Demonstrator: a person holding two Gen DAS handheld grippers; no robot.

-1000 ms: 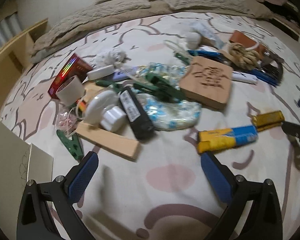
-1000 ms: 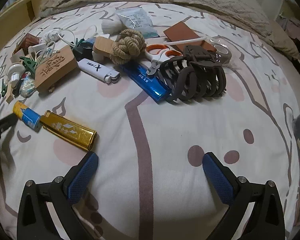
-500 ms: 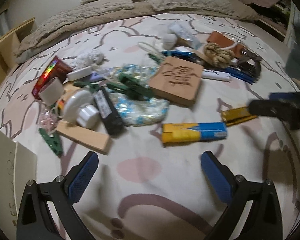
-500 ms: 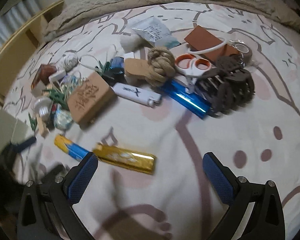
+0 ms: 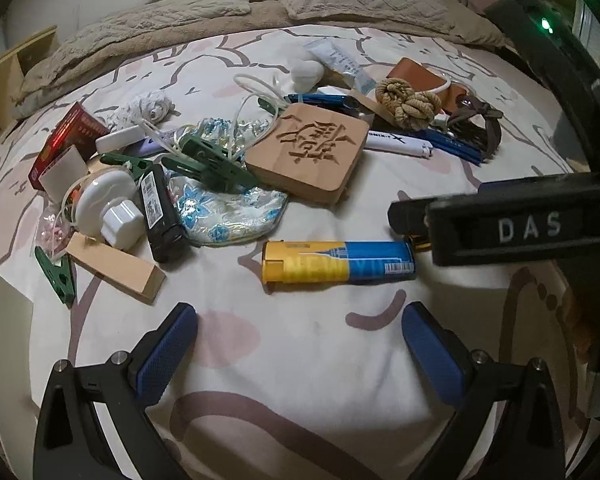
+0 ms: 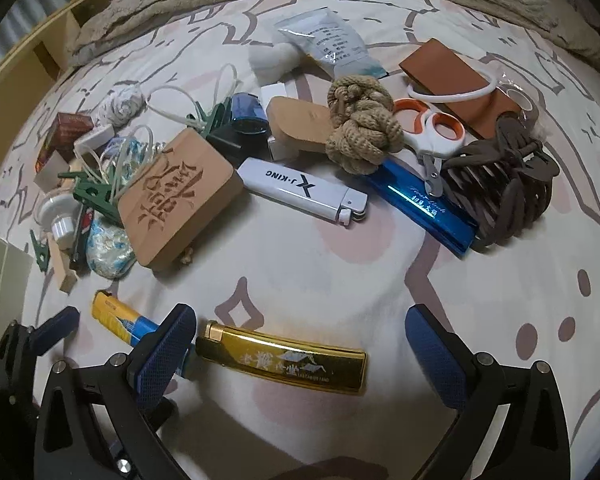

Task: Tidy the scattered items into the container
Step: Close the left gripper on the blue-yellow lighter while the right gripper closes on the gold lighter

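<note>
Both jaws gape wide, right gripper [image 6: 300, 354] straddling a glossy gold lighter [image 6: 282, 362] on soft bedsheet [image 6: 340, 272].

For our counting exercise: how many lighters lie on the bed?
3: gold lighter nearest the right gripper, yellow-blue lighter at its left end, white lighter mid-bed. Others may hide in the pile.

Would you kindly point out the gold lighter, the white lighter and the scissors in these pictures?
gold lighter [image 6: 288, 364]: right wrist view, middle of its gold body.
white lighter [image 6: 296, 188]: right wrist view, on the printed white body.
scissors [image 6: 434, 130]: right wrist view, white handle between the orange-lined loops.
</note>
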